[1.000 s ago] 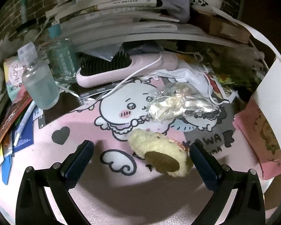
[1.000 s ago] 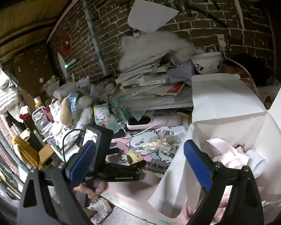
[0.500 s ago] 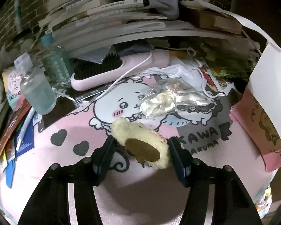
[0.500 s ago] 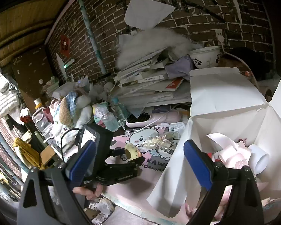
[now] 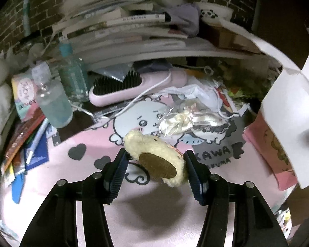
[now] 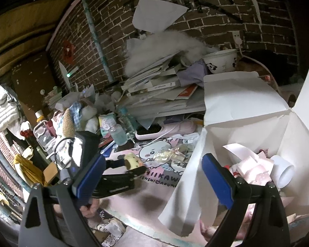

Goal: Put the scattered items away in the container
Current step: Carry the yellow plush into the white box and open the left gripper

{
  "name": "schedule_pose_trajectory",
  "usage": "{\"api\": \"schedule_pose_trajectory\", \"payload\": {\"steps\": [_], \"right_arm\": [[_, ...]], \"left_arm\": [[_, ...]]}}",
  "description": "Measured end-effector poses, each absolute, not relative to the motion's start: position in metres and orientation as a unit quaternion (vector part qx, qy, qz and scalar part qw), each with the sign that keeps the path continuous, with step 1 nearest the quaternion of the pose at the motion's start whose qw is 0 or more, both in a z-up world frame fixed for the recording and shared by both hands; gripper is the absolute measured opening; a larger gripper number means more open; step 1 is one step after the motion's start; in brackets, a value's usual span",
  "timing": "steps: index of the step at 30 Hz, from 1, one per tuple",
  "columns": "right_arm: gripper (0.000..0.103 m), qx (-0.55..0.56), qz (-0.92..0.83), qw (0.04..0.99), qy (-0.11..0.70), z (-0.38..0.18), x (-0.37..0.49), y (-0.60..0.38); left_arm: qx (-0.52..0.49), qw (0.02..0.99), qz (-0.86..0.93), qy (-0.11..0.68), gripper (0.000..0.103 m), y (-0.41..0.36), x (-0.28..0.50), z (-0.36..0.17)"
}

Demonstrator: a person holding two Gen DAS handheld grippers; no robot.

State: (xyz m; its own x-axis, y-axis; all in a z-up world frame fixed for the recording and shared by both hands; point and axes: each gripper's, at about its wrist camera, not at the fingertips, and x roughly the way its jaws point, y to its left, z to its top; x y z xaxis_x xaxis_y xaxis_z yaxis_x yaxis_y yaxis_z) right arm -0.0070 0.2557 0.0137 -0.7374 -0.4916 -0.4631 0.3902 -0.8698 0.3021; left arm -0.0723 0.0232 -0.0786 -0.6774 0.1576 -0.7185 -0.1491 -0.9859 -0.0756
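A fluffy cream plush toy point(image 5: 154, 156) with a brown round patch is clamped between the fingers of my left gripper point(image 5: 155, 164), lifted a little above the pink cartoon mat point(image 5: 154, 210). From the right wrist view the same plush toy point(image 6: 131, 163) shows in the left gripper point(image 6: 134, 167), left of the white cardboard box point(image 6: 243, 111). My right gripper point(image 6: 154, 179) stands open above the box's near flap, holding nothing. A clear cellophane packet with ribbon point(image 5: 187, 120) lies on the mat behind the toy.
A pink hairbrush point(image 5: 134, 86) with a white cable, two clear bottles point(image 5: 53, 103) and loose cards and pens crowd the mat's far and left sides. Stacked books point(image 5: 134, 30) and a panda bowl point(image 6: 220, 60) sit behind. The box holds pink ribbon and a white cup point(image 6: 282, 170).
My left gripper went from wide open around the plush toy to shut on it, then lifted it slightly. The right gripper stayed open over the box.
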Motion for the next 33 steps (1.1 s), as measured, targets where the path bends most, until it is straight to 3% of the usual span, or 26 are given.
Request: {"api": "schedule_pose_trajectory", "payload": {"steps": [18,33], "right_arm": [[0.094,0.235,-0.953,0.148,-0.119,0.025,0.006,0.309],[0.094,0.207,-0.966,0.085,-0.131,0.036,0.022,0.353]], "left_arm": [[-0.345,0.177,0.922,0.008,0.051,0.071,-0.063,0.010],[-0.355,0.255,0.898,0.048,0.051,0.147,-0.082,0.034]]}}
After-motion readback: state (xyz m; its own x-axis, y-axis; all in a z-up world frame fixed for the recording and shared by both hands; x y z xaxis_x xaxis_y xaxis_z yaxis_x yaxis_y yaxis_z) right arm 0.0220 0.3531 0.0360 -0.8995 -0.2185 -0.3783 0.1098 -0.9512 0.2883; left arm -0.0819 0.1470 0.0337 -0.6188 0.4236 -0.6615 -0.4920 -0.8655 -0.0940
